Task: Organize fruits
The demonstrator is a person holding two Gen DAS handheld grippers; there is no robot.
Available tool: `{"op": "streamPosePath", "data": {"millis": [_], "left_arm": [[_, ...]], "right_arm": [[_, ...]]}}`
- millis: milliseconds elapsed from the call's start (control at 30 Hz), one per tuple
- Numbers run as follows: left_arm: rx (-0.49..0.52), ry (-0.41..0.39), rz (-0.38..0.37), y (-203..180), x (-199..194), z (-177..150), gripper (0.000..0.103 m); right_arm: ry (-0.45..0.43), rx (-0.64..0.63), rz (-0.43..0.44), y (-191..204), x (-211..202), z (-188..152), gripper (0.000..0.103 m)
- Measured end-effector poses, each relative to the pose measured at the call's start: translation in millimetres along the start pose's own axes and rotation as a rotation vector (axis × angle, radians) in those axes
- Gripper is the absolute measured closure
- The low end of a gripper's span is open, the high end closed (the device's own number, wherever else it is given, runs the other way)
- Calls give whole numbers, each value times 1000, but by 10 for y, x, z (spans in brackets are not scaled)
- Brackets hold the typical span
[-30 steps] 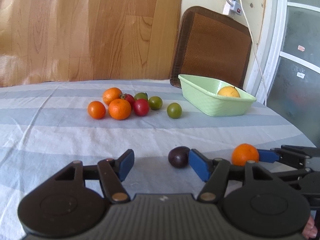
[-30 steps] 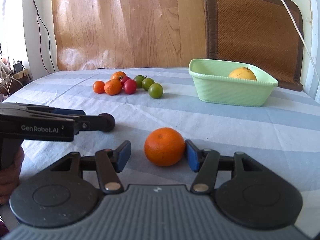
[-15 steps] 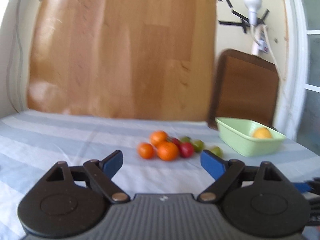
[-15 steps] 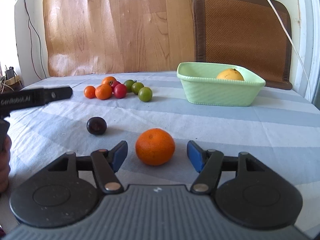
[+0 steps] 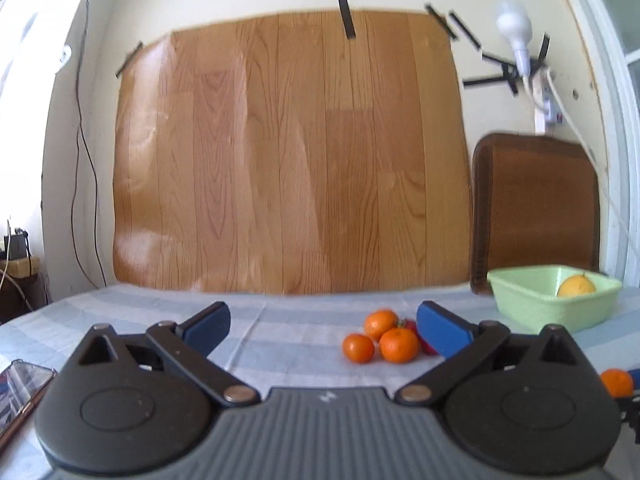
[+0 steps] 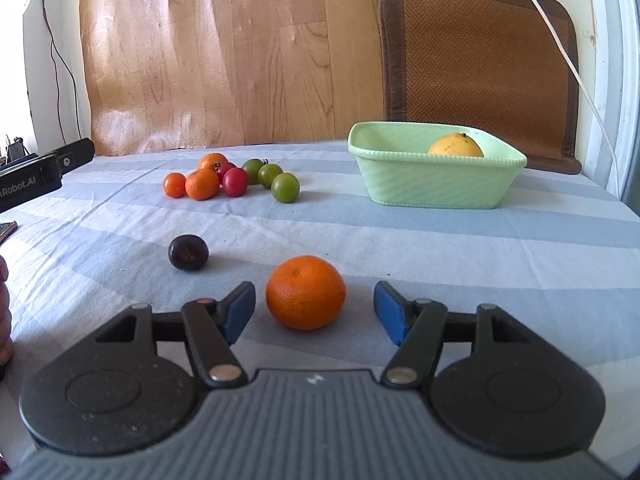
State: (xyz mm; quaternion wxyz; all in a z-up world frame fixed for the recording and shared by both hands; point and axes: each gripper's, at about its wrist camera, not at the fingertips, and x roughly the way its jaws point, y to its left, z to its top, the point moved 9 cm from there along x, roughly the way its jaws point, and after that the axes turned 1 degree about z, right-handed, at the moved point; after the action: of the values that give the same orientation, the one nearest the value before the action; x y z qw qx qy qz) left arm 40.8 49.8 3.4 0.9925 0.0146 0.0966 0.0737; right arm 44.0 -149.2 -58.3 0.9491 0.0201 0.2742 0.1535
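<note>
Left wrist view: the left gripper (image 5: 323, 320) fills the bottom of the frame, jaws wide apart and holding nothing. Beyond it, right of centre, a cluster of small oranges (image 5: 384, 340) sits on the striped bench (image 5: 280, 332). At the right edge stands a green basket (image 5: 552, 296) with one yellow fruit (image 5: 576, 286) inside. A phone (image 5: 20, 384) lies at the lower left, seen clearly only in this view.

Right wrist view: the right gripper (image 6: 314, 312) sits low in the frame, jaws apart on either side of a large orange (image 6: 306, 292), not touching it. Only here do a dark plum (image 6: 188, 252), left of centre, and the green tomatoes (image 6: 276, 180) by the cluster show. The orange sits nearer the left finger, so an uneven squeeze could likely roll the round fruit away across the cloth
</note>
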Motion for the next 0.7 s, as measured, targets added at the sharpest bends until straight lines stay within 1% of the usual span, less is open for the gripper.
{"op": "streamPosePath", "data": {"millis": [33, 67, 167, 367, 433, 533, 600, 700], "left_arm": [[-5, 47, 5, 14, 62, -41, 0], [-17, 68, 3, 33, 90, -60, 0], [-47, 69, 10, 82, 80, -78, 0], [-43, 85, 24, 92, 97, -110, 0], [-44, 104, 5, 78, 113, -122, 0], [-10, 170, -26, -3, 167, -166, 0], [10, 184, -34, -52, 172, -173, 0], [-9, 196, -77, -112, 161, -153, 0]], "right_arm": [[-2, 1, 1, -2, 0, 2, 35], [-4, 2, 2, -5, -2, 5, 35], [-14, 11, 5, -22, -15, 17, 35], [-31, 18, 11, -20, -51, 19, 35], [-41, 22, 12, -27, -71, 18, 35], [-49, 26, 15, -45, -100, 14, 31], [-45, 29, 16, -56, -106, 5, 31], [-38, 28, 15, -67, -118, -8, 31]]}}
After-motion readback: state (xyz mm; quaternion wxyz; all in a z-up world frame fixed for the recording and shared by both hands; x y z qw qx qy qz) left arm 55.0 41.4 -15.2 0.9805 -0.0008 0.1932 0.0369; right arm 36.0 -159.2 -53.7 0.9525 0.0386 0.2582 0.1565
